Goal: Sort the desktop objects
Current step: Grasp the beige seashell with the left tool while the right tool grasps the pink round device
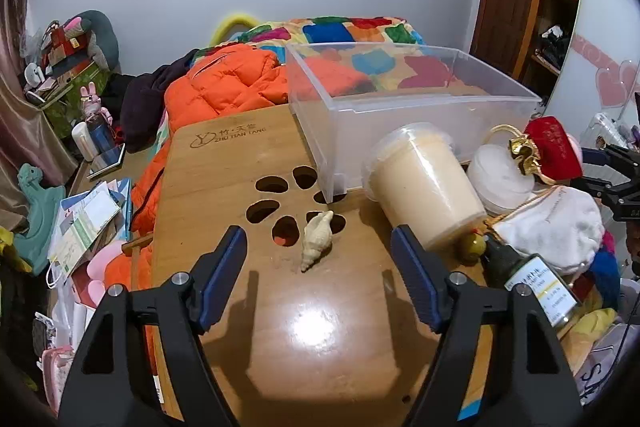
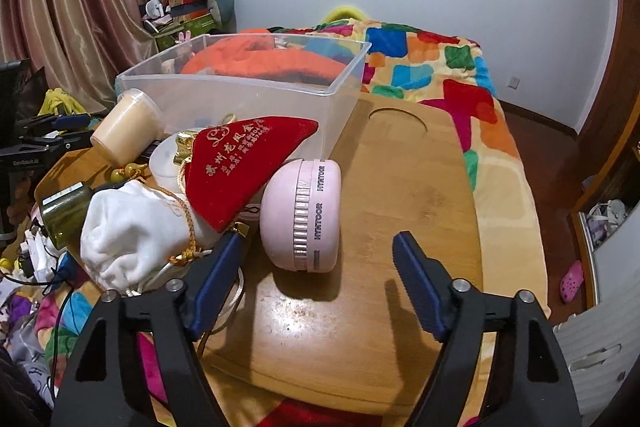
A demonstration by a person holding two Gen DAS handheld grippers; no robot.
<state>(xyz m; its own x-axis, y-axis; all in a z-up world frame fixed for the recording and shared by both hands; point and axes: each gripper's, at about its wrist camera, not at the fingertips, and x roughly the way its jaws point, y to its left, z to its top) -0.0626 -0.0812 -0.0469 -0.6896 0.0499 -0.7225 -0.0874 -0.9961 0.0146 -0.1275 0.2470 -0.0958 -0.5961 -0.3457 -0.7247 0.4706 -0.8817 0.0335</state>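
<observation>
On the wooden table [image 1: 240,195] the left gripper [image 1: 318,247] stands open and holds nothing; a shell [image 1: 316,239] lies between its fingers, untouched. To the right are a cup [image 1: 424,187] on its side, a white pouch [image 1: 556,223], a red pouch [image 2: 248,163] and a pink device [image 2: 304,215]. The right gripper [image 2: 316,255] is open and empty beside the device. The clear bin [image 2: 256,95] stands behind.

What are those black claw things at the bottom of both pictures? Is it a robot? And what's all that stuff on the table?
No robot. A person holds one pair of tongs in each hand, each with a camera looking along its fingers. One picture looks from the left tongs, the other from the right tongs. Both are open and hold nothing. On the wooden table lie a seashell, a clear plastic box, a cream cup, a red pouch, a white pouch and a pink round gadget.
</observation>
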